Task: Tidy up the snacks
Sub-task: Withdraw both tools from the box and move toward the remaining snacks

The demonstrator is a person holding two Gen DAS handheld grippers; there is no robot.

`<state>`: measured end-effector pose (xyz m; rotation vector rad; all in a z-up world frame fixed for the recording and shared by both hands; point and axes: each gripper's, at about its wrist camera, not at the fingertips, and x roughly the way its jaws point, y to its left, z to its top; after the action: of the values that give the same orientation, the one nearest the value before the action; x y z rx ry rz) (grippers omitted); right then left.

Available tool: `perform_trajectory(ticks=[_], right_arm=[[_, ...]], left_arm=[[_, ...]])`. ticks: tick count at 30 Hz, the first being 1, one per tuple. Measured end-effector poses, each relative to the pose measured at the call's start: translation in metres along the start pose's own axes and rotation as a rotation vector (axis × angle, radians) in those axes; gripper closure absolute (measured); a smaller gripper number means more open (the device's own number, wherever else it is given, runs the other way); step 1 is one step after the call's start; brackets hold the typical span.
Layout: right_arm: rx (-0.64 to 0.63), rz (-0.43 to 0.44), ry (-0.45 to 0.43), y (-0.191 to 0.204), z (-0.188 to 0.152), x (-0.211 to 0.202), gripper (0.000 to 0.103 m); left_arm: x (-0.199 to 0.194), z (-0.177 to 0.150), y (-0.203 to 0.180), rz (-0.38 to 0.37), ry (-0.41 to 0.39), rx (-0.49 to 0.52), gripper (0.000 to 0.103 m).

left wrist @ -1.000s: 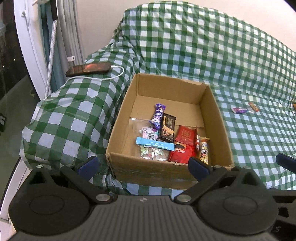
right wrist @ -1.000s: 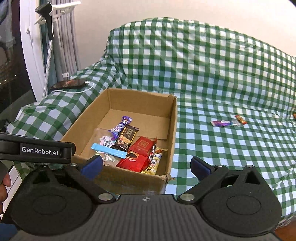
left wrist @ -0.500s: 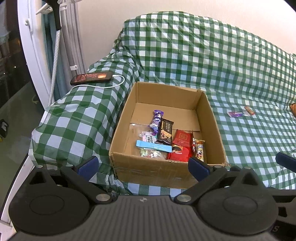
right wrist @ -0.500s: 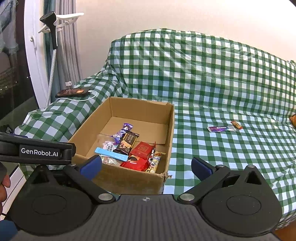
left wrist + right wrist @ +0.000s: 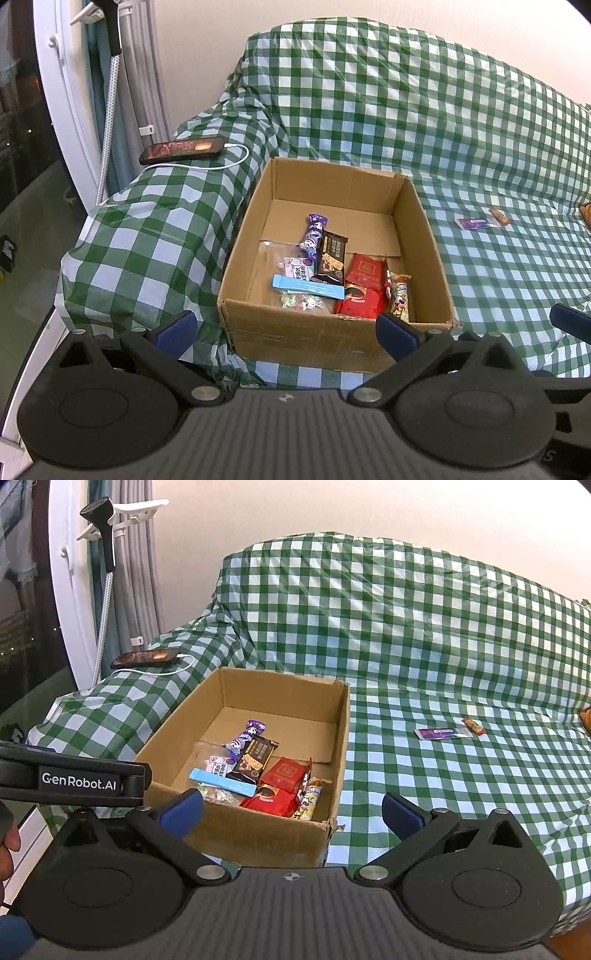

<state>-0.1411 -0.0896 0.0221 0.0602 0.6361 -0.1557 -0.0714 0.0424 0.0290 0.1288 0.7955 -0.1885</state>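
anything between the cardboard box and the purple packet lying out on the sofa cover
Nothing: in the right wrist view, only bare checked cover lies between the cardboard box and the purple packet.

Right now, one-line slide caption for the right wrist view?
Open right gripper faces snack-filled cardboard box; two snacks lie loose on checkered cover.

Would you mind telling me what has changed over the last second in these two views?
Both grippers have drawn back and tilted up: the box sits farther off and more of the wall shows. Left gripper and right gripper stayed open and empty; nothing was taken or released. The snacks in the box, the two packets on the checked cover and the phone lie as before.
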Motion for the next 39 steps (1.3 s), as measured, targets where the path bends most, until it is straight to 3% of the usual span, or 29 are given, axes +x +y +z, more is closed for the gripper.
perform_trajectory(ticks=[24,39], right_arm=[[0.027,0.008,0.063,-0.012,-0.003,0.027,0.000],[0.109,-0.019,0.082,-0.038,-0.003,0.041,0.000]], left_arm=[[0.031,0.007,-0.013,0.015,0.061,0.047,0.000],[0.042,0.021,-0.037,0.015,0.068,0.095,0.000]])
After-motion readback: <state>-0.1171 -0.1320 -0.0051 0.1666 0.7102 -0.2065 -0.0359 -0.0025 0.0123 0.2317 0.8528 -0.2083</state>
